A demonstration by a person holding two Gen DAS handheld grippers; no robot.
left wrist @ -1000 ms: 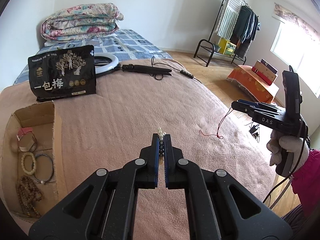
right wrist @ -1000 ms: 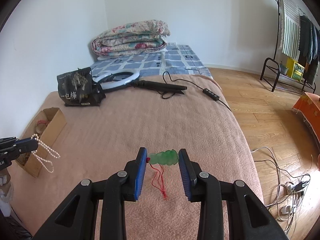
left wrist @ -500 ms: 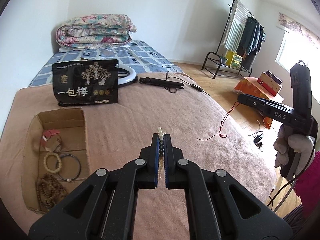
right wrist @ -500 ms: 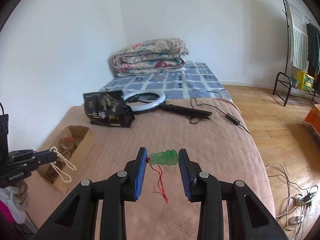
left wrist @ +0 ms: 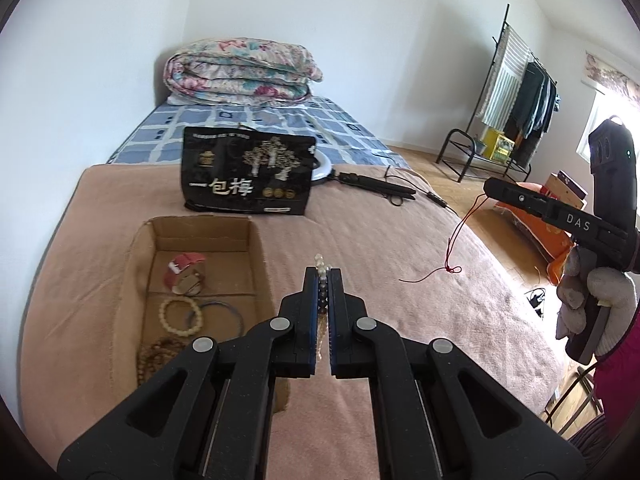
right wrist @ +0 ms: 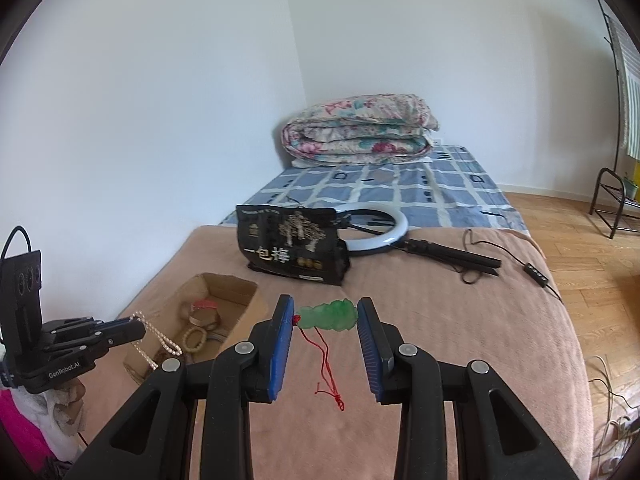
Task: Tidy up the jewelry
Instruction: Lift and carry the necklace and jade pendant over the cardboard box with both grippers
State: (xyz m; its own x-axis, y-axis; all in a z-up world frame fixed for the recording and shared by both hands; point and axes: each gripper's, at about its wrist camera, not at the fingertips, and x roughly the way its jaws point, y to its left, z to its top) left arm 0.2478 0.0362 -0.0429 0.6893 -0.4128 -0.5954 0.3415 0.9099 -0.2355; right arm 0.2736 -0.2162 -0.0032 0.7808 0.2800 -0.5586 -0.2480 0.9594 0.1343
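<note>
My left gripper (left wrist: pixel 323 280) is clamped tight on a pearl necklace (right wrist: pixel 154 340); my right gripper (right wrist: pixel 325 318), partly open, pinches a green pendant (right wrist: pixel 330 315). Cardboard box (left wrist: pixel 256 264) sits at 9 o'clock of the left one.

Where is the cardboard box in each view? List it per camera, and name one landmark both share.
Left wrist: cardboard box sits left of centre, just left of the fingertips.
Right wrist: cardboard box lies lower left, behind the other gripper.
Shared landmark: the black snack bag just beyond it.
</note>
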